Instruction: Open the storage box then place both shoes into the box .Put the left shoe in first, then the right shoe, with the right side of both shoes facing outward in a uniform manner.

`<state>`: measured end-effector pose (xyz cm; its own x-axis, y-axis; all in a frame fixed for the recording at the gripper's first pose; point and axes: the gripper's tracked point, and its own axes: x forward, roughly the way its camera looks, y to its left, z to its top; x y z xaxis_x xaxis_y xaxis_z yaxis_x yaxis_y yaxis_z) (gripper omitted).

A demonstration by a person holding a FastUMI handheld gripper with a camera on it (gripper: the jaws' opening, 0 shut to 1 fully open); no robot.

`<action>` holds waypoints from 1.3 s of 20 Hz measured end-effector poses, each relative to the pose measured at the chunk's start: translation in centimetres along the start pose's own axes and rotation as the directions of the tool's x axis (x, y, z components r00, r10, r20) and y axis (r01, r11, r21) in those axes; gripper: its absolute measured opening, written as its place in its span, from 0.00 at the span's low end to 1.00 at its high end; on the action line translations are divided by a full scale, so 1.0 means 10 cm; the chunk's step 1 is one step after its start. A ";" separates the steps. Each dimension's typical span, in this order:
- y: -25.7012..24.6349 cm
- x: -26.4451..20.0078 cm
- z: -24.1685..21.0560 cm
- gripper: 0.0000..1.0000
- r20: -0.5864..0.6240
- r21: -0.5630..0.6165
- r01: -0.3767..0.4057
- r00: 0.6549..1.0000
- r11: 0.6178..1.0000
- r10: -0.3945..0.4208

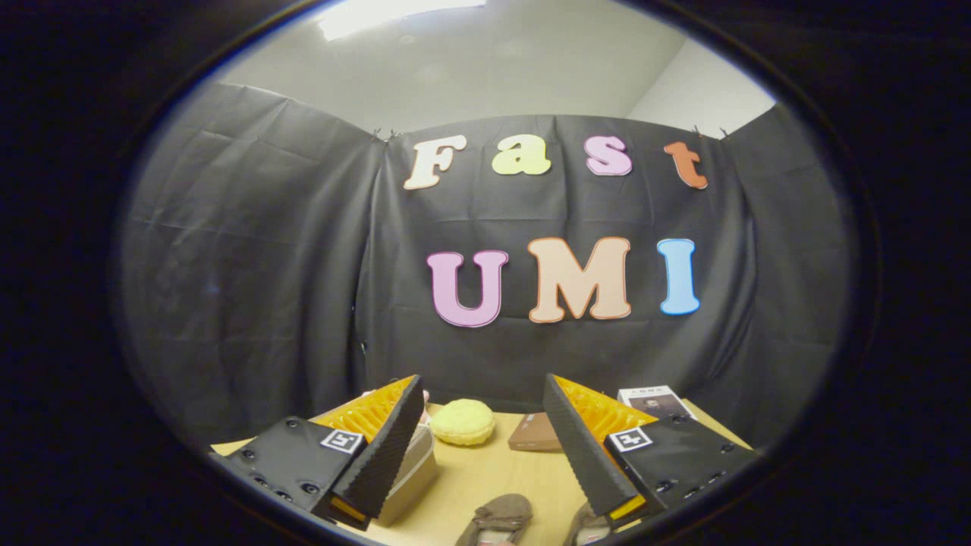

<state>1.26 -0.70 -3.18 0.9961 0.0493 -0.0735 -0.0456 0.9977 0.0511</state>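
Observation:
My gripper [483, 425] is held above the wooden table [493, 478], its two fingers spread wide with nothing between them. Low between the fingers lie the tops of two brownish shoes: one shoe [497, 517] near the middle, the other shoe [586, 525] beside the right finger, mostly hidden. A translucent storage box [413, 466] with a pale lid sits under and behind the left finger; whether its lid is open I cannot tell.
A round yellow bun-like object [463, 422] lies ahead between the fingers near the back wall. A flat brown box [533, 434] and a white book [654, 400] lie at the back right of the table. Black cloth walls close the booth.

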 end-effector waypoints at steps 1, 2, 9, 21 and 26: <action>0.02 0.02 -0.07 1.00 -0.016 0.020 -0.016 1.000 1.000 0.016; 0.05 0.05 -0.13 1.00 -0.031 0.042 -0.032 0.999 0.999 0.033; 0.28 0.17 -0.57 0.99 -0.138 0.202 -0.141 0.976 0.969 0.171; 0.77 0.24 -1.49 1.00 -0.297 0.714 -0.103 0.852 0.693 0.432; 0.94 0.22 -1.88 1.00 -0.325 0.822 -0.023 0.803 0.570 0.501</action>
<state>1.62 9.73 -21.57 0.7519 0.5543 -0.3569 0.0138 0.5280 0.8491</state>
